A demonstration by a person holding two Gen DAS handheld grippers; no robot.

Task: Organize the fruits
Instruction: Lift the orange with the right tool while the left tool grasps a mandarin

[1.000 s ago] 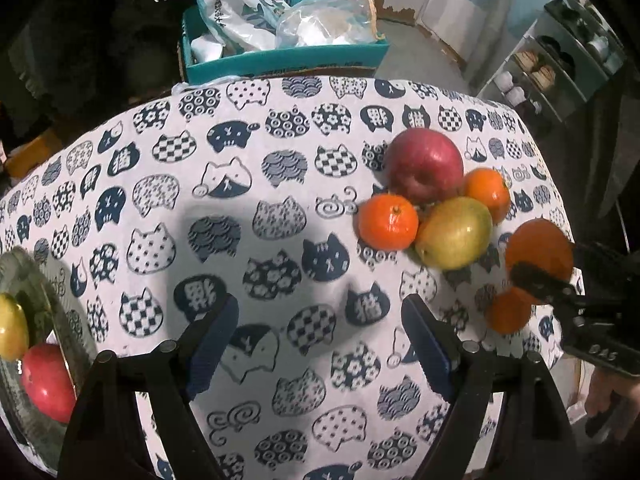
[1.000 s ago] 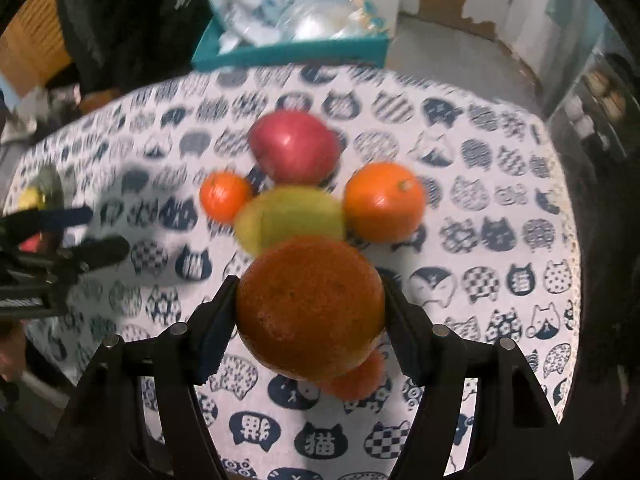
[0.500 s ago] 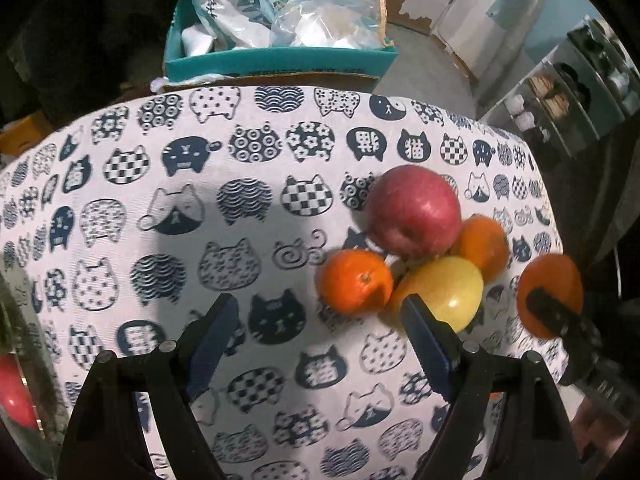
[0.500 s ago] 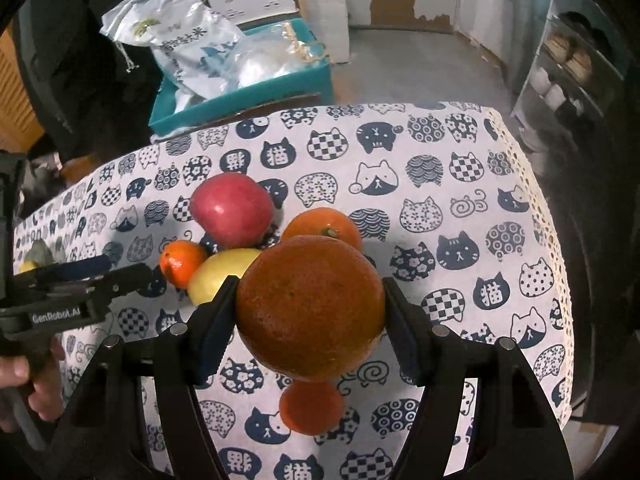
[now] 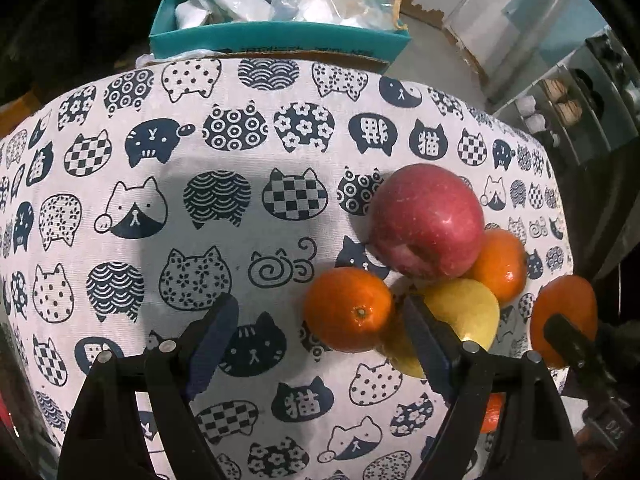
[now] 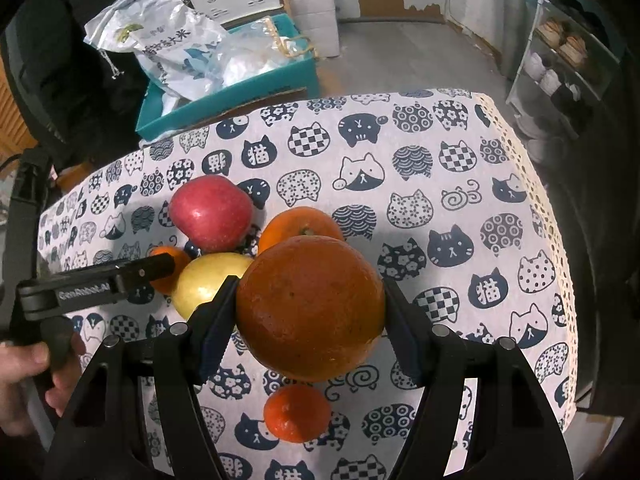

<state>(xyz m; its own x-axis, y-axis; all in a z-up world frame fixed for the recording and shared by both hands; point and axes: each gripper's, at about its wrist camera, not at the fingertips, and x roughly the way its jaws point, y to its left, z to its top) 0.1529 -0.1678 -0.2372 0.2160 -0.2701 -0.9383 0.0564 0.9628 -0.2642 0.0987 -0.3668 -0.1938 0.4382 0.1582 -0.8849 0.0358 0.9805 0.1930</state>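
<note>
Your right hand-held gripper [image 6: 310, 308] is clamped on the large orange [image 6: 310, 306], both pads pressed to its sides, holding it above the tabletop [image 6: 460, 184] and pointing steeply down. Just beneath it lies a small tangerine [image 6: 297, 414]; behind it the pile sits tight together: red apple [image 6: 211, 212], yellow-green fruit [image 6: 208, 280], an orange [image 6: 298, 226] and another tangerine [image 5: 348, 314], each touching a neighbour. To the right of the pile you have a broad stretch of bare cat-print cloth running to the lace-trimmed edge [image 6: 532, 208], where the tabletop drops away. Beyond the far edge stands a teal box [image 6: 240, 88] stuffed with plastic bags.

Your left hand-held gripper [image 5: 320, 340] points steeply down with its jaws apart and nothing between them; its right finger [image 5: 424, 340] hangs over the yellow-green fruit, with the tangerine just inside it. Left of it the cloth lies open. Your hand [image 6: 24, 376] grips its handle.

Compared with a second ago, the left gripper has shifted toward the pile and lower, so the fruit looms larger; the right's grip is unchanged.
</note>
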